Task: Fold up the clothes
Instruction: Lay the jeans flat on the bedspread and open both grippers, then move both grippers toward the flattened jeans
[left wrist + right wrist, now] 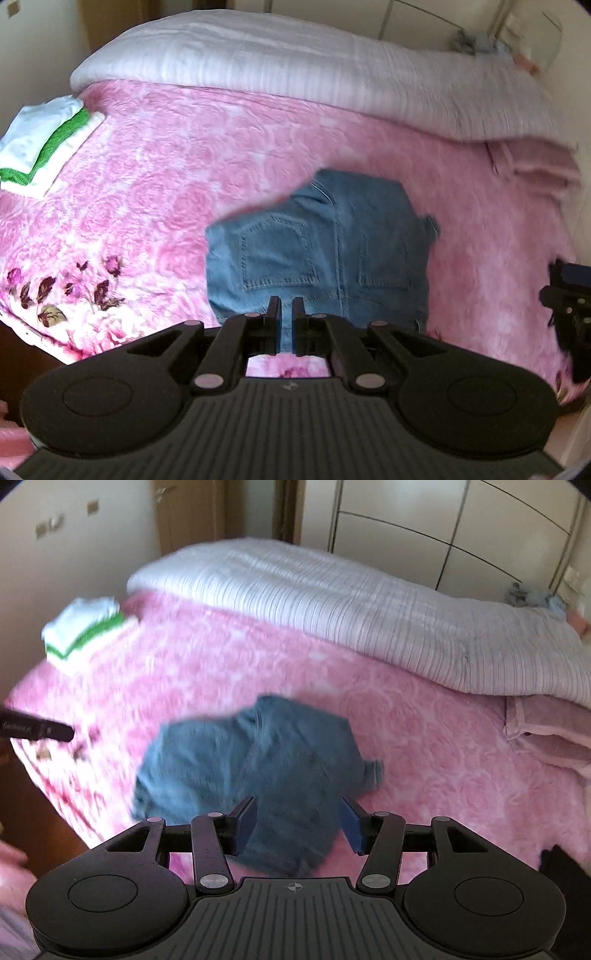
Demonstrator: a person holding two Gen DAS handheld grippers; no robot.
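Folded blue jeans [325, 251] lie on the pink floral blanket [166, 192], back pockets up. My left gripper [287, 306] hovers over the jeans' near edge with its jaws nearly together and nothing visibly pinched between them. In the right wrist view the jeans [251, 768] are blurred; my right gripper [297, 812] is open, its fingers spread above the near part of the jeans, holding nothing. The right gripper also shows at the right edge of the left wrist view [570, 306], and the left gripper at the left edge of the right wrist view [37, 731].
A folded white and green garment [44, 147] lies at the far left of the bed. A white ribbed quilt [295, 66] is bunched along the far side. A folded pink cloth [546, 731] sits at the right. Wardrobe doors [443, 528] stand behind the bed.
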